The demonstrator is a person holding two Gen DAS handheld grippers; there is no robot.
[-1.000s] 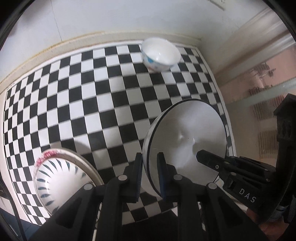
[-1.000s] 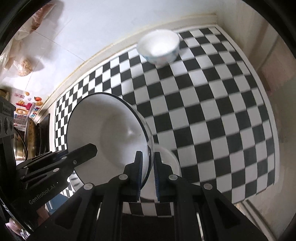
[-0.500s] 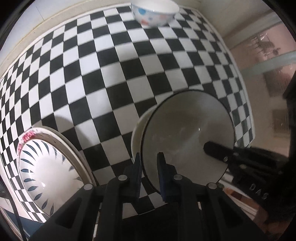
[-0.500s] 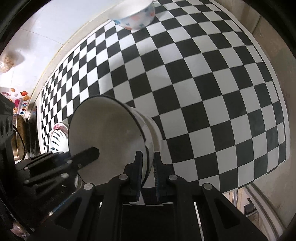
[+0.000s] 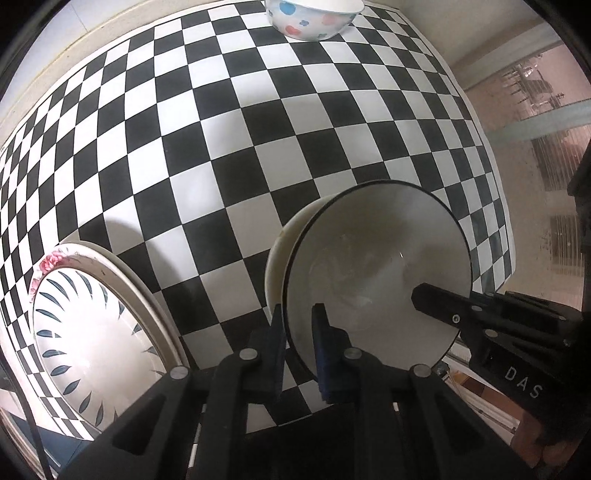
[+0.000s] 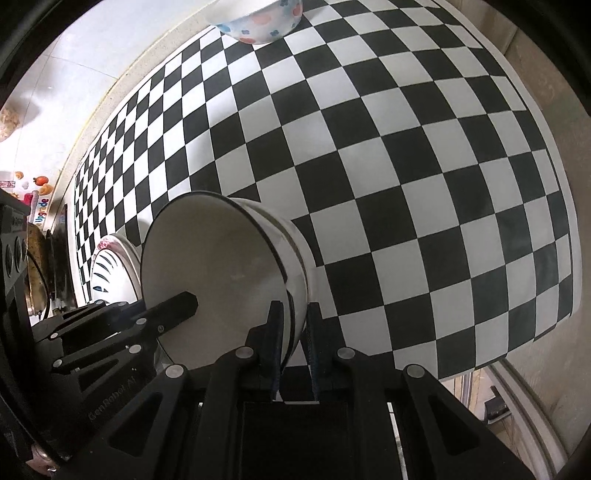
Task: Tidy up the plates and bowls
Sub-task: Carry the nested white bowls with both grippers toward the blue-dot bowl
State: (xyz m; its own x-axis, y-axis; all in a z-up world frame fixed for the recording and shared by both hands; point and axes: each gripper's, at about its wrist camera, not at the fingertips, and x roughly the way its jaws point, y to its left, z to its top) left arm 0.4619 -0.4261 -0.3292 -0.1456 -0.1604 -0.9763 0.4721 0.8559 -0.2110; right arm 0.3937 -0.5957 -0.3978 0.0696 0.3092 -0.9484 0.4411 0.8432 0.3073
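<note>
A white bowl with a black rim (image 5: 373,273) is nested, tilted, in a cream bowl (image 5: 280,251) on the checkered cloth. My left gripper (image 5: 298,332) is shut on its near rim. My right gripper (image 6: 293,332) is shut on the opposite rim of the same bowl (image 6: 214,273); the cream bowl's wall (image 6: 303,258) shows under it. Each gripper shows in the other's view, the right one (image 5: 480,321) at the bowl's right edge and the left one (image 6: 147,317) at its left edge.
A stack of plates with a blue leaf pattern (image 5: 92,332) lies to the left, also in the right wrist view (image 6: 107,269). A white bowl with coloured flowers (image 5: 314,18) stands at the far edge of the cloth (image 6: 258,22). The table's right edge (image 5: 495,192) is close.
Both grippers have lowered the black-rimmed bowl toward the table and into the cream bowl. The flowered bowl has slid toward the top of both views.
</note>
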